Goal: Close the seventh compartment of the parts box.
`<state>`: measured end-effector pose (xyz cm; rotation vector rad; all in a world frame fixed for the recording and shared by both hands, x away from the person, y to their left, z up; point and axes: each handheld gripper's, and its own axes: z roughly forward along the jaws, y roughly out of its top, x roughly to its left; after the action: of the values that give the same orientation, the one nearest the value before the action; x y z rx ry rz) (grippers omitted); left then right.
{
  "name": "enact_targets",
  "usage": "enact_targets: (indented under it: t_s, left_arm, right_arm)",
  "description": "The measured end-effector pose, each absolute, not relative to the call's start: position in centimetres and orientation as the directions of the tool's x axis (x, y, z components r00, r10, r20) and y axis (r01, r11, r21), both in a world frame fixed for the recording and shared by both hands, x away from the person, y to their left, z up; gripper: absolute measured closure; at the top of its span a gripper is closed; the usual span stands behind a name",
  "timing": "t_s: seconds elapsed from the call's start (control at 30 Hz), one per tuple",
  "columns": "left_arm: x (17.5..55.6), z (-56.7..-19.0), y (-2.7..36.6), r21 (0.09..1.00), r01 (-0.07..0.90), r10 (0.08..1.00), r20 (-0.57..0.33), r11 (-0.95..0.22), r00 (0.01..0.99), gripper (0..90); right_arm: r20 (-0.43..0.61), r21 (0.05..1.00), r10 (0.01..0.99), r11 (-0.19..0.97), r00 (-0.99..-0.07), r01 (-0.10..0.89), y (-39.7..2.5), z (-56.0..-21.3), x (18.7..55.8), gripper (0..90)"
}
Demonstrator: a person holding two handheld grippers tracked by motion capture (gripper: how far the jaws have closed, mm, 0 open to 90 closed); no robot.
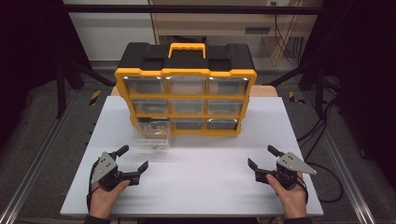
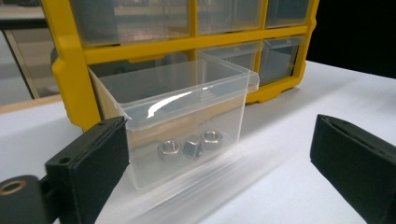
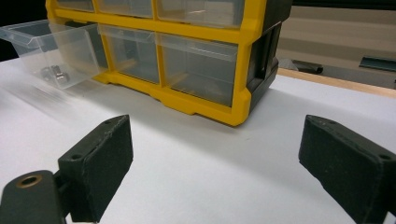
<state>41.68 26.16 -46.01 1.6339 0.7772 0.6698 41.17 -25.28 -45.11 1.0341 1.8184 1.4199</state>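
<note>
- a clear plastic drawer is sticking out of the yellow organiser's bottom-left slot, holding what look like three steel hex nuts.
- left hand-held gripper and right hand-held gripper are resting released on the matte white table.

No legible text, perhaps for blur, on the organizer.

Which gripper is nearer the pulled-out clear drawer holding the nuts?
Left. The left gripper sits just in front of the clear drawer; the right gripper is far off to its right.
</note>
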Motion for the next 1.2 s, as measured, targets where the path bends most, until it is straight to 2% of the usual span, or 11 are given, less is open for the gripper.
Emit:
enact_targets:
  t_s: [0.33,0.6,0.77,0.87,0.93,1.1,1.2]
  left_arm:
    - [41.5,-46.0,25.5,0.972,0.188,0.793,-0.002,-0.143,0.61,19.8]
    - [41.5,-46.1,25.0,0.958,0.235,0.813,-0.003,-0.165,0.582,43.3]
    - [41.8,-46.2,24.5,0.947,0.263,0.825,0.002,-0.183,0.565,63.0]
    - [42.3,-46.2,24.1,0.929,0.312,0.83,-0.009,-0.199,0.557,75.3]
    - [42.5,-46.0,23.7,0.925,0.327,0.835,-0.022,-0.191,0.549,81.0]
    - [43.4,-45.9,22.0,0.898,0.371,0.838,-0.006,-0.236,0.546,88.4]
    - [44.3,-46.0,21.4,0.88,0.403,0.85,0.003,-0.253,0.527,89.4]
  right_arm:
    - [-0.008,0.971,0.856,0.131,-0.516,0.202,-25.0,-45.2,40.9,10.0]
    - [-0.013,0.971,0.853,0.136,-0.522,0.198,-24.7,-45.3,40.9,9.8]
    - [-0.011,0.97,0.851,0.136,-0.525,0.202,-24.6,-45.4,41.0,9.8]
    - [0.01,0.972,0.852,0.114,-0.523,0.205,-24.7,-45.4,41.0,9.8]
    - [0.015,0.974,0.852,0.106,-0.523,0.2,-24.6,-45.3,41.0,9.8]
    - [0.018,0.973,0.854,0.106,-0.519,0.207,-24.8,-45.4,41.0,10.5]
    - [0.027,0.971,0.853,0.102,-0.522,0.217,-24.8,-45.3,40.9,10.7]
